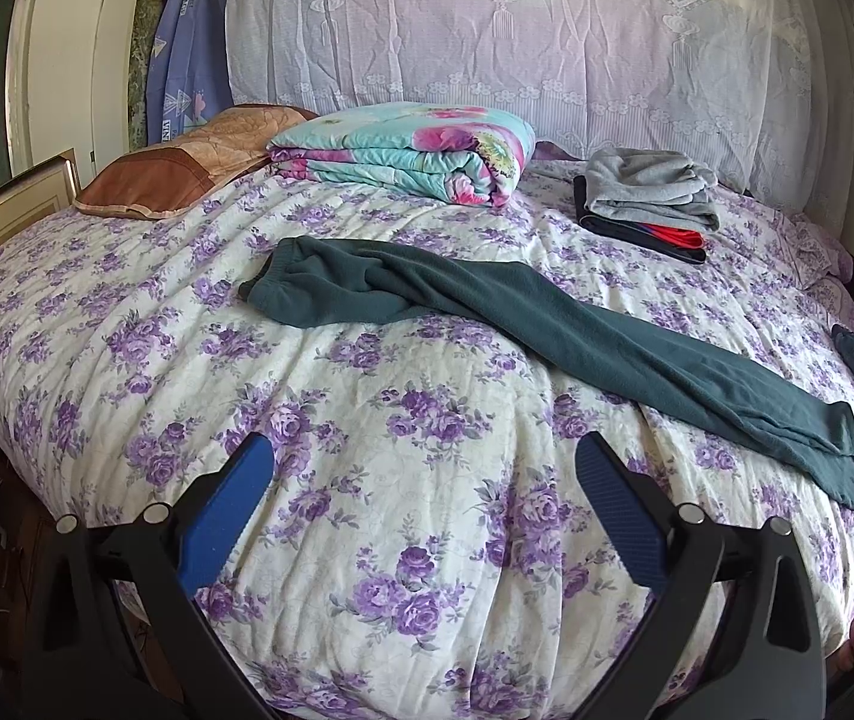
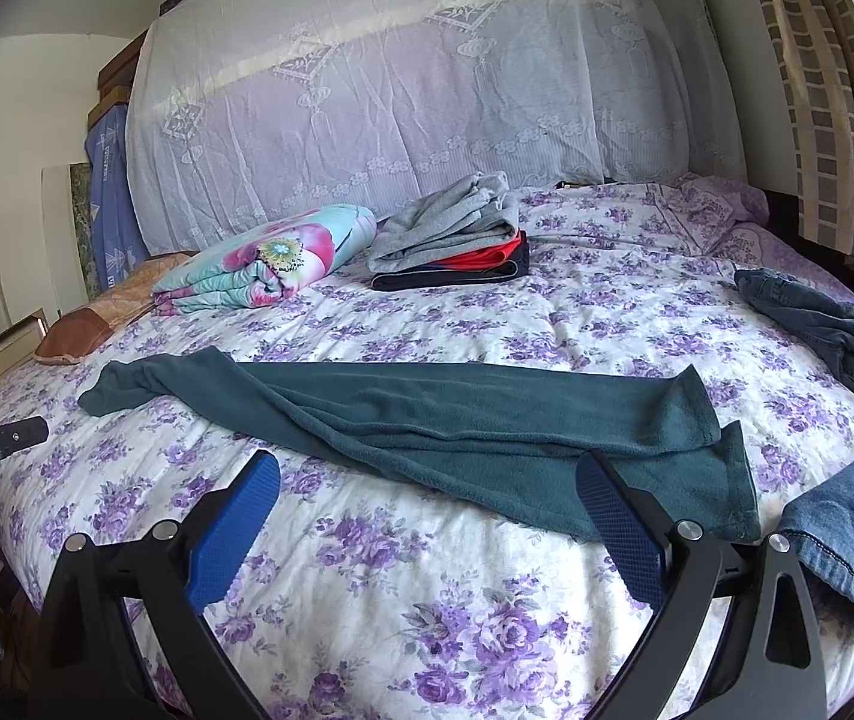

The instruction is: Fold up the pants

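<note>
Both hand-held grippers, left (image 1: pixel 423 501) and right (image 2: pixel 427 504), released above bed (image 1: pixel 366 540) | green pants (image 2: pixel 427 414) halved lengthwise, awaiting crosswise fold.

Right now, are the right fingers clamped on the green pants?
No, the right gripper is open above the bedspread, with the green pants lying loose beyond its fingers.
</note>
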Motion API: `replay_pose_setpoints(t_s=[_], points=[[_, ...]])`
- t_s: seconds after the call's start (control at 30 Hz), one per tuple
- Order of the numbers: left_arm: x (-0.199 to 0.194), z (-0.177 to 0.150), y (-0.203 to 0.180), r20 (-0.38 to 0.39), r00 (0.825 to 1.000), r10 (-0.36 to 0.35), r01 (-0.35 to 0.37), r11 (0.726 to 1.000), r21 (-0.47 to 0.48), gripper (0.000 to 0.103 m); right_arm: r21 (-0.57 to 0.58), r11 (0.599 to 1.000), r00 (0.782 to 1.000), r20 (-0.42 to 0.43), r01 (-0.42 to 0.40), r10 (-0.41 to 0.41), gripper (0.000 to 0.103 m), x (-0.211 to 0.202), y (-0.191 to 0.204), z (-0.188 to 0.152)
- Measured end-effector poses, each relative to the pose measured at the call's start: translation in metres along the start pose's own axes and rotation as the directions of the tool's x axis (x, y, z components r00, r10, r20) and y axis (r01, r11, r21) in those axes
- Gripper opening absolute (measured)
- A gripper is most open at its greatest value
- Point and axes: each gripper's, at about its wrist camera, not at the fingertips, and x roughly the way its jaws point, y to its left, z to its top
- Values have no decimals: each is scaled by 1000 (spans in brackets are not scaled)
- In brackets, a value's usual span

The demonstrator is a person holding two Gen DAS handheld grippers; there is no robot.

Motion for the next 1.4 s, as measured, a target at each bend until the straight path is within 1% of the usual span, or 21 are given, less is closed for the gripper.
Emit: replay_pose_setpoints(t_s=[0.4,0.47,0.53,0.6,0.63,0.67,0.77,0.83,0.9,0.97,1.03,1.1,1.13,1.2,1.27,1.33,1.4], points=[[1,0,0,-3,1000,1,-1,1000,4,98,-8,1000,1000,-21,-5,5,100,4,1,-3],[3,-2,1,-9,1000,0,0,1000,6,98,6,1000,999,-46,-17,17,100,10,-4,-3],[12,-4,7,-39,999,-15,15,1000,-2,98,42,999,996,-84,-28,32,100,17,-14,-4],[23,-7,16,-81,996,-35,33,999,-33,98,74,997,992,-117,-36,44,100,25,-24,-5],[31,-8,22,-110,992,-54,48,997,-65,98,97,994,988,-143,-44,57,100,30,-30,-6],[39,-10,30,-135,988,-78,65,993,-98,98,122,991,983,-168,-53,73,100,34,-36,-8],[63,-12,49,-196,969,-147,107,974,-201,98,187,980,973,-206,-63,102,99,43,-52,-11],[74,-6,56,-199,964,-174,129,966,-223,98,208,976,968,-225,-66,113,99,48,-60,-13],[86,6,58,-205,965,-166,122,970,-212,98,236,969,957,-258,-71,132,99,54,-69,-14],[102,20,61,-218,962,-166,119,970,-213,98,297,950,935,-301,-95,188,100,64,-80,-16],[125,35,68,-245,955,-165,105,965,-239,98,344,932,927,-301,-114,225,100,68,-88,-14],[149,51,76,-266,947,-181,98,949,-300,98,385,913,915,-306,-133,262,100,76,-95,-8],[156,57,78,-269,945,-185,96,945,-314,98,406,904,912,-309,-131,271,100,80,-98,-6],[175,72,82,-283,941,-186,80,934,-349,98,479,869,900,-317,-120,299,100,93,-108,-2],[191,85,87,-283,942,-182,68,926,-371,98,524,844,896,-312,-114,315,100,102,-113,2],[201,93,89,-275,947,-169,56,926,-374,98,572,814,895,-305,-100,325,100,115,-120,7],[208,98,90,-264,951,-158,52,928,-368,98,601,795,894,-304,-88,328,100,124,-126,12]])
